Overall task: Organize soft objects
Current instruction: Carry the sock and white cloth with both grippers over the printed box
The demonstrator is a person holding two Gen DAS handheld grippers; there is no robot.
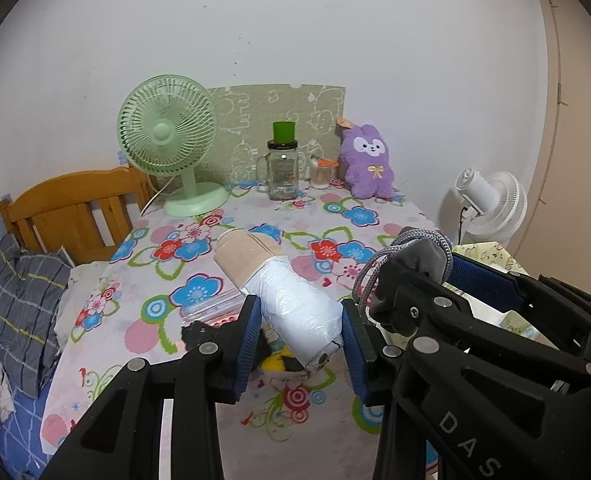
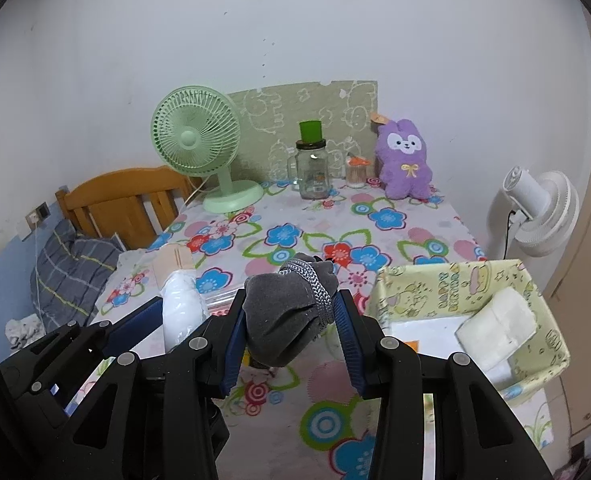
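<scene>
Left gripper [image 1: 301, 330]: lower centre of the left wrist view; its jaws are closed on a white plastic-wrapped roll with a beige band at its far end [image 1: 279, 292], held clear above the desk.
Right gripper [image 2: 291, 334]: lower centre of the right wrist view; its jaws are closed on a grey felt drawstring pouch wound with grey-white cord [image 2: 291, 312], also lifted.
Step in hand: judging from both loads being off the surface, this looks like the carry stage, two soft things picked up at once.
Next move: probably swing each load over the pale yellow printed fabric bin [image 2: 551, 320] at the right of the frame and let go one at a time; the roll is long, so it likely needs lining up with the bin's length.
Bin contents: a folded white cloth pad [image 2: 495, 324] lies inside.
Desk [image 1: 335, 216]: floral cloth, with small items below the roll that are too hidden to name.
Far edge: purple plush rabbit [image 1: 367, 164], clear glass jar with green lid [image 1: 282, 168], mint-green desk fan [image 1: 169, 136].
</scene>
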